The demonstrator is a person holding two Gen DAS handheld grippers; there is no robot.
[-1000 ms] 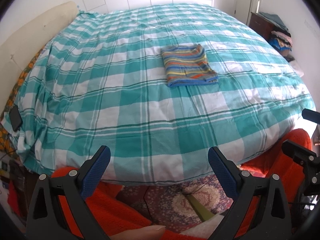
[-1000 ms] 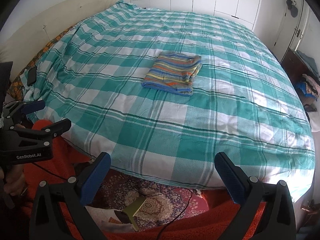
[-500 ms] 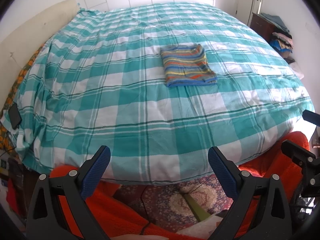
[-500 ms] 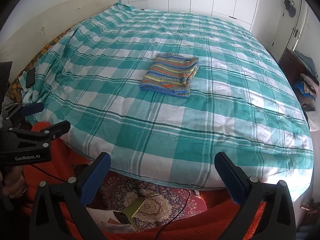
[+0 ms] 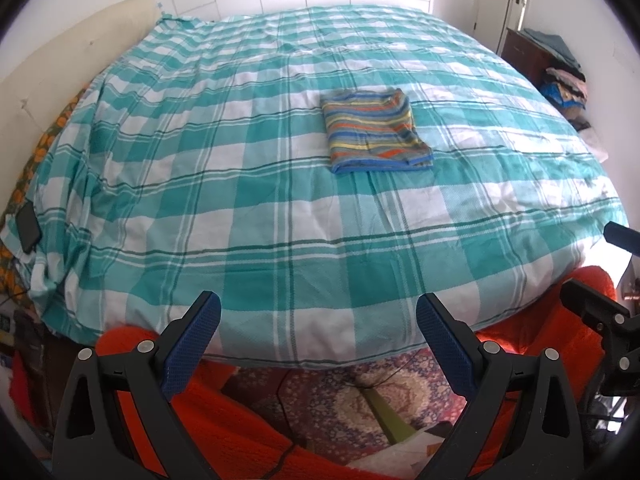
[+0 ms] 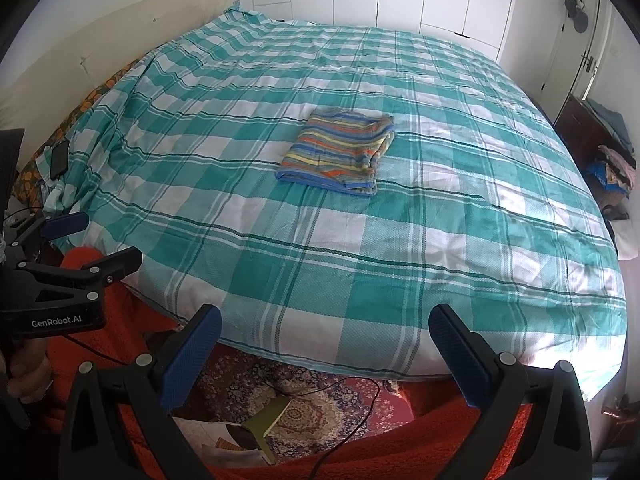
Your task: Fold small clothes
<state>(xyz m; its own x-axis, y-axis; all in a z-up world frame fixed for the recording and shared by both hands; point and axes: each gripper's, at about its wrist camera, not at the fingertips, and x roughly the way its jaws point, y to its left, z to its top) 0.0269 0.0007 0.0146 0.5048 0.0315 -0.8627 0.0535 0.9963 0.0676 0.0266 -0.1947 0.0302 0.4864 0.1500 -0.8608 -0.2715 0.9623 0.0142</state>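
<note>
Nearest the cameras, off the bed's near edge, the left gripper [image 5: 318, 328] and right gripper [image 6: 325, 330] hang spread wide, grasping nothing, touching nothing. Far ahead on the checked bedcover [image 5: 208, 184] lies the folded striped garment [image 5: 374, 134], its long axis running near-to-far, slightly right of the left gripper; neither looks clearly nearer.

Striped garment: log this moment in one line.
striped garment: folded, on bed | left gripper: open, empty | right gripper: open, empty

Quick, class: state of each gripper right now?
Left gripper: open, holding nothing.
Right gripper: open, holding nothing.
</note>
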